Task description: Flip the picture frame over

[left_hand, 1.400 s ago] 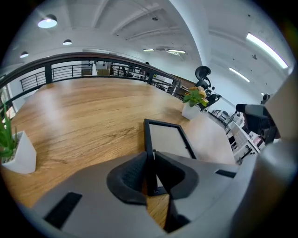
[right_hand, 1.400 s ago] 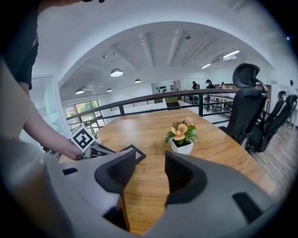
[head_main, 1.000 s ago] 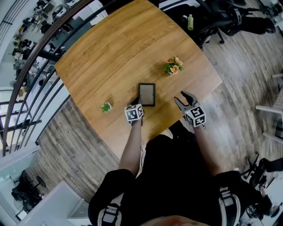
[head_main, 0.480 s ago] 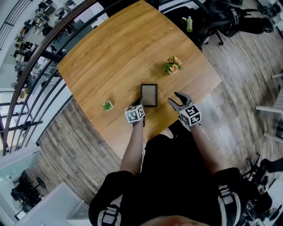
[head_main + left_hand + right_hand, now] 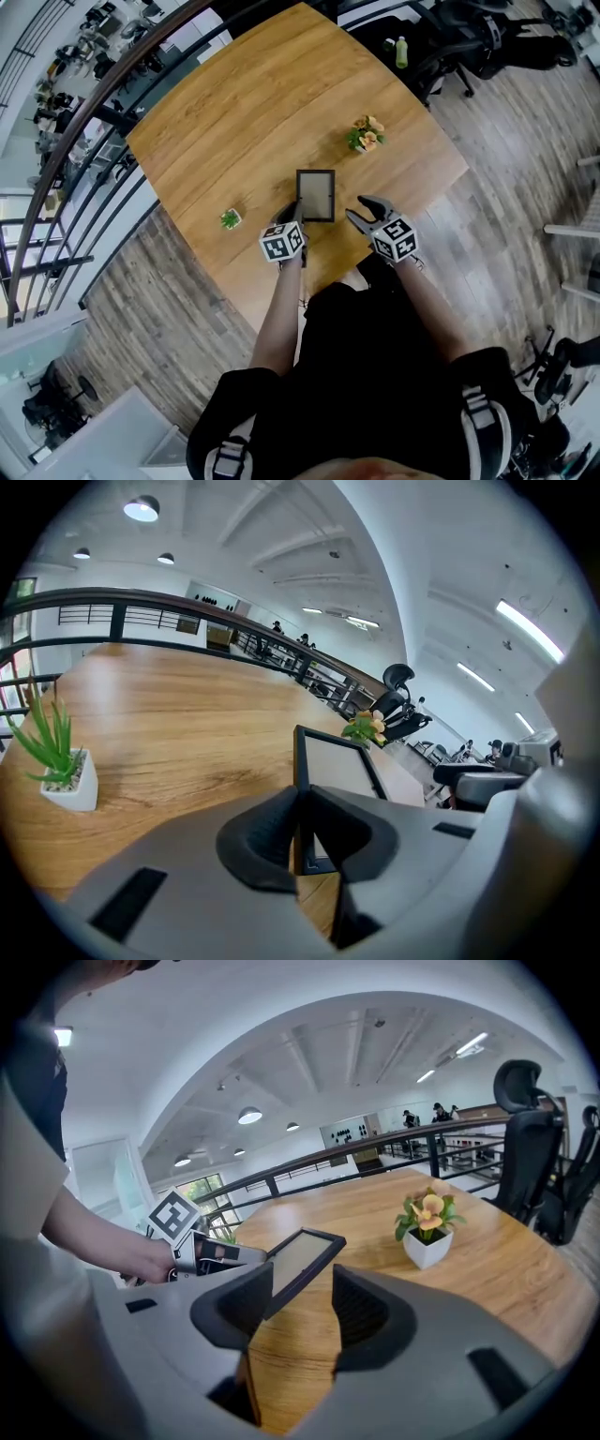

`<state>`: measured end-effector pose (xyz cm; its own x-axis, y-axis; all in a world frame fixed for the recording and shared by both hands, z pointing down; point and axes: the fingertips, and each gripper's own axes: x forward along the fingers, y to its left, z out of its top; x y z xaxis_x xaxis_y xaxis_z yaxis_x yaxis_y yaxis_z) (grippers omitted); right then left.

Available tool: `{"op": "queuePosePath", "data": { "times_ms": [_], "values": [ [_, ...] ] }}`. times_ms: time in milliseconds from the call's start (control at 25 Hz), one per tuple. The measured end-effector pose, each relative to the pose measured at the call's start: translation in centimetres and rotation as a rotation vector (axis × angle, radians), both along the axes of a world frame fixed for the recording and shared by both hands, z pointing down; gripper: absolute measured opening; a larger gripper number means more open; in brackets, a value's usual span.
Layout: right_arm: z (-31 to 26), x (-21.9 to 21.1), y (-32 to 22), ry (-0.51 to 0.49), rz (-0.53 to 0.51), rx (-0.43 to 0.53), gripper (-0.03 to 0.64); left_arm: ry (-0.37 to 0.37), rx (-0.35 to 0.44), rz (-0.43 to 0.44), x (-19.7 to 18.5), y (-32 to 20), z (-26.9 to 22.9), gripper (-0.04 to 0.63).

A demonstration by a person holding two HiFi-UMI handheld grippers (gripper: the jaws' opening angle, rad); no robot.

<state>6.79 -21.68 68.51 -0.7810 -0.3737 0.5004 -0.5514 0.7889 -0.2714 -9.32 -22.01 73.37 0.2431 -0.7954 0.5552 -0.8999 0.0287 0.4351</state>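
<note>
The black picture frame (image 5: pixel 315 195) with a pale panel is tilted up off the wooden table (image 5: pixel 244 112), its near edge raised. My left gripper (image 5: pixel 294 217) is shut on the frame's near left corner; in the left gripper view the frame (image 5: pixel 333 766) rises from between the jaws of that gripper (image 5: pixel 302 803). My right gripper (image 5: pixel 361 213) is open just right of the frame. In the right gripper view the tilted frame (image 5: pixel 300 1260) crosses ahead of the gripper's (image 5: pixel 302 1290) left finger, and the pads do not press on it. The left gripper (image 5: pixel 202 1252) shows there too.
A white pot of orange flowers (image 5: pixel 366 137) stands beyond the frame on the right. A small green plant (image 5: pixel 230 219) in a white pot sits left of my left gripper. Office chairs (image 5: pixel 469 37) and a green bottle (image 5: pixel 401 52) lie past the table's far right edge.
The left gripper has lifted the frame's near edge, so the frame now tilts up. The right gripper has slid left, closer to the frame's right side.
</note>
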Motion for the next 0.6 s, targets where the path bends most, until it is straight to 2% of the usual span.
{"op": "queuePosePath", "data": {
  "times_ms": [240,600],
  "values": [
    [0.0,-1.4,0.8,-0.063,-0.007,-0.07,0.21,-0.003,0.048,-0.005,-0.2,0.2,-2.6,0.06],
    [0.5,-3.0,2.4,-0.109,0.004,-0.123,0.218,-0.006,0.114,0.066,1.0,0.7,-5.2,0.06]
  ]
}}
